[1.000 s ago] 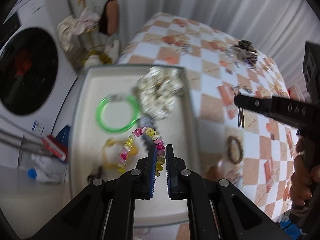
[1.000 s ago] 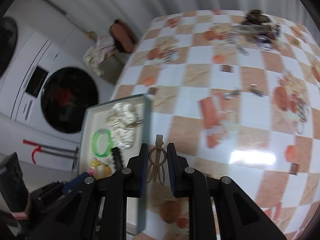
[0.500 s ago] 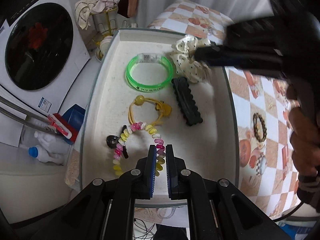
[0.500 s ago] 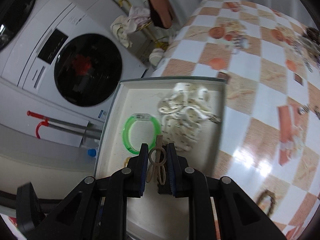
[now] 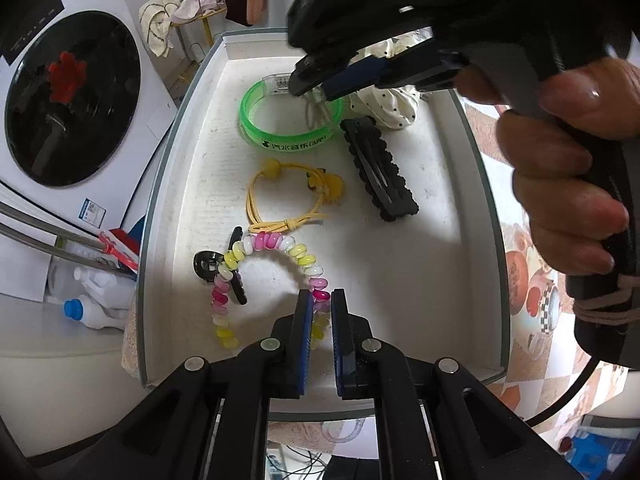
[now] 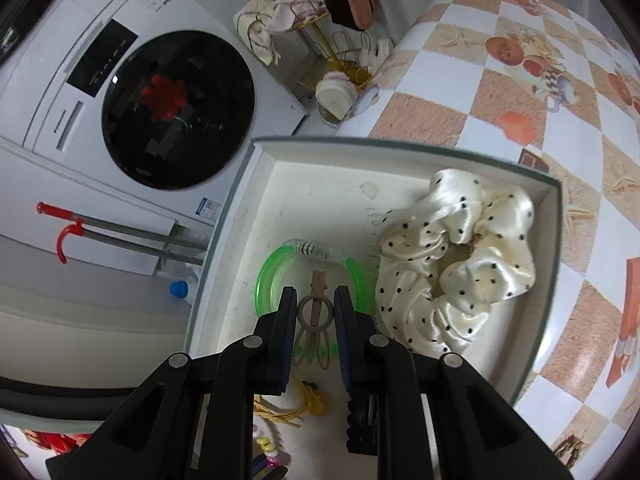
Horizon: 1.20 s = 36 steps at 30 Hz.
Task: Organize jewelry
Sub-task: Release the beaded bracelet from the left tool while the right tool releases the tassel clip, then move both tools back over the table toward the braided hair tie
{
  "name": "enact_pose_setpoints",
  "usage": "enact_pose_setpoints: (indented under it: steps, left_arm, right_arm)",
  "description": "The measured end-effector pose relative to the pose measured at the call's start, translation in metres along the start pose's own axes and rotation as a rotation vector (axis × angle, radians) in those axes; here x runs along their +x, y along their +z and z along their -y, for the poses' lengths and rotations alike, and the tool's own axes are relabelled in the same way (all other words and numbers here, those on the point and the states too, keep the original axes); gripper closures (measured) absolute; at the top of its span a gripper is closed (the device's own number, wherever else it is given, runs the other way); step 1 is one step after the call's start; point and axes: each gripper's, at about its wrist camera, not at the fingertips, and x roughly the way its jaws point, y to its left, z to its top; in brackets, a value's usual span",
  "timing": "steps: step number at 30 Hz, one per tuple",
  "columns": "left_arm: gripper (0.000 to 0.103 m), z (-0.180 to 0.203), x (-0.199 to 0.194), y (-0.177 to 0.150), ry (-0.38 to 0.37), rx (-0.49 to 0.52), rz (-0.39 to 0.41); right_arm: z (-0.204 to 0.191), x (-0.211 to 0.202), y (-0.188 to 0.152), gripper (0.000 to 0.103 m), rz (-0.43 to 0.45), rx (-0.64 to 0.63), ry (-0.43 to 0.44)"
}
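1. Left wrist view: left gripper [image 5: 319, 314] pointing down into the shallow white rectangular tray [image 5: 160, 216], jaws nearly together and clamped on one end of the pink-and-yellow coiled plastic bracelet [image 5: 276, 246], the rest arching away leftward on the tray floor. Right gripper [image 5: 316, 84] farther in, over the translucent green plastic bangle [image 5: 288, 138]; its clip only a pale blur there. Cream polka-dot scrunchie [image 5: 394, 108] mostly hidden behind that gripper.

2. Right wrist view: right gripper [image 6: 316, 316] clamped on the beige openwork hair clip [image 6: 316, 316], long axis running straight along the fingers, tip hanging above the green bangle's ring, tray floor directly below. Clip's lower end cut off between the pads; height above the tray hard to judge.
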Motion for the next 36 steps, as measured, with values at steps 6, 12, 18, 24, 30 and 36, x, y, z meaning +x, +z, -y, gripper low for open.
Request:
enact_pose_setpoints:
  steps: [6, 12, 18, 24, 30, 36]
  left_arm:
    - [0.089, 0.002, 0.003, 0.0, 0.005, -0.004, -0.014]
    - [0.089, 0.002, 0.005, 0.004, 0.019, -0.004, -0.024]
    - [0.089, 0.0, 0.006, 0.006, 0.033, 0.0, -0.035]
    - [0.089, -0.002, 0.002, 0.011, 0.059, -0.003, -0.036]
    - [0.088, -0.001, -0.005, 0.017, 0.082, -0.002, -0.034]
    - [0.051, 0.005, -0.009, 0.024, 0.093, 0.015, -0.035]
  right_arm:
    - [0.002, 0.009, -0.002, 0.082, -0.023, -0.004, -0.016]
    - [0.002, 0.011, 0.0, 0.082, -0.041, -0.007, -0.02]
    - [0.001, 0.008, 0.002, 0.059, -0.039, 0.008, 0.012]
    - [0.002, -0.013, 0.002, 0.046, 0.002, 0.018, 0.049]
    - [0.011, -0.046, -0.006, 0.032, 0.065, 0.057, 0.091]
    - [0.034, -0.081, -0.022, 0.026, 0.117, 0.117, 0.082]
